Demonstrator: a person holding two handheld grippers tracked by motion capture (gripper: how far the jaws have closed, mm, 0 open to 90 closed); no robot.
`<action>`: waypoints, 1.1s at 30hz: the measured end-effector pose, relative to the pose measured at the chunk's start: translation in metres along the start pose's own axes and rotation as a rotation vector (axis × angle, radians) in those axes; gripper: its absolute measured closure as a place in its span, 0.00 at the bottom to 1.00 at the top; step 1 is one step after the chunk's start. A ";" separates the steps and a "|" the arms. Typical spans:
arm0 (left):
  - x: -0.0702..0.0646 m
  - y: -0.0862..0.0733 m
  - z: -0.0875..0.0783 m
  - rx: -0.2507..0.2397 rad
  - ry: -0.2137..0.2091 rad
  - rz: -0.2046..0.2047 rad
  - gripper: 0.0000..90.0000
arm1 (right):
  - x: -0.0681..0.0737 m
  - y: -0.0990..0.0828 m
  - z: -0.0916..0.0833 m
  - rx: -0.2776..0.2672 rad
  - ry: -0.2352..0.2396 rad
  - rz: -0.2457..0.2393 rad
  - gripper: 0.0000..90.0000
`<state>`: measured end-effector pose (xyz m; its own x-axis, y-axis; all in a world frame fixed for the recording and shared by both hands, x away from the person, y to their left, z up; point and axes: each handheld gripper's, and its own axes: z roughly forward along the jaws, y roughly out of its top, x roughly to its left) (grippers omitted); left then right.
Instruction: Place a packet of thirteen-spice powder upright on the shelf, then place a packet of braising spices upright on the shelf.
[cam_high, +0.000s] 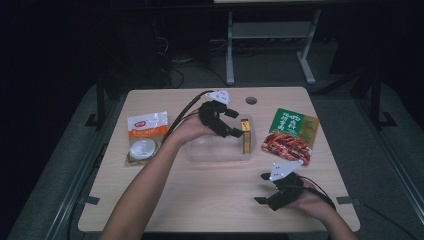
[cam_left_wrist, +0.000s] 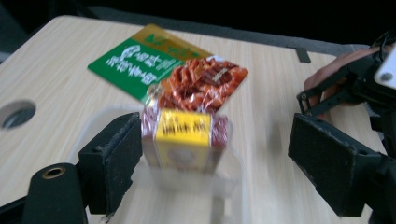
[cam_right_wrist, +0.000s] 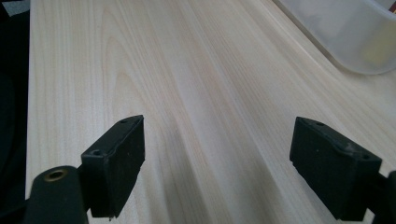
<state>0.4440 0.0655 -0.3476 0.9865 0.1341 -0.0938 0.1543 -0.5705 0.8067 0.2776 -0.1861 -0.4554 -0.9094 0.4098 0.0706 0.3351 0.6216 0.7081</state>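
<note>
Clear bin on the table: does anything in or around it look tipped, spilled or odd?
Nothing stands out. The small yellow-labelled packet stands on edge against the right end of the clear bin, unspilled. The green-and-red snack bag and the orange-and-white pouch lie flat on the table.

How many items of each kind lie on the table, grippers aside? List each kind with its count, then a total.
Sealed food packets: 2, an orange-and-white packet and a green-and-red packet
Clear plastic tub: 1
Yellow-topped box inside the tub: 1
Total: 4
</note>
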 end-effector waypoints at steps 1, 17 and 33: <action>-0.003 -0.002 -0.003 0.009 0.007 -0.009 0.19 | 0.000 0.000 0.000 0.000 0.000 -0.001 0.20; -0.045 -0.051 -0.054 0.046 0.094 -0.054 0.19 | -0.001 0.000 0.002 0.013 -0.013 0.005 0.19; -0.091 -0.115 -0.086 0.064 0.163 -0.095 0.19 | 0.000 -0.001 0.003 0.014 -0.012 0.015 0.20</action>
<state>0.3317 0.1886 -0.3815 0.9462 0.3162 -0.0684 0.2549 -0.5985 0.7595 0.2781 -0.1845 -0.4578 -0.9013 0.4272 0.0723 0.3519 0.6245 0.6972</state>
